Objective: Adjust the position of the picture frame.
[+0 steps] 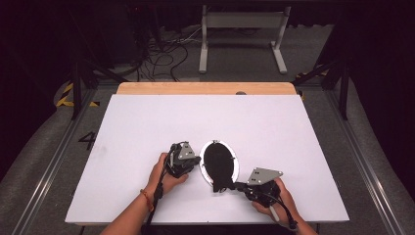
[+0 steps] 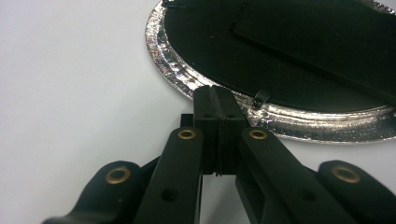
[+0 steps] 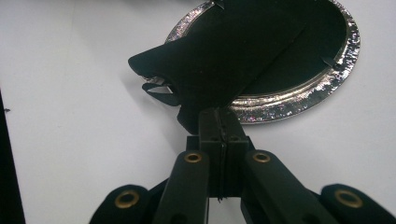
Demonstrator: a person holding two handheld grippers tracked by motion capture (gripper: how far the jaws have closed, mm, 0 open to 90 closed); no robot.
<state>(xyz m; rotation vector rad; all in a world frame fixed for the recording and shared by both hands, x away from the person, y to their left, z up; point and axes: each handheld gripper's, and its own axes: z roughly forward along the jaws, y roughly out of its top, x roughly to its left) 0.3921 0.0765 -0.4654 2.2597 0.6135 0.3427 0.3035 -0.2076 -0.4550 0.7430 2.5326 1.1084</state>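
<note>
Nearest me at the tabletop's near edge, my left gripper, jaws pressed together on nothing, sits just left of the silver-rimmed oval frame, whose long axis runs away from me, while my right gripper pinches its black backing's near end, so it leads.

Oval silver frame, back side up
Lies flat on the white tabletop; its black backing panel is lifted at the near end.
</note>
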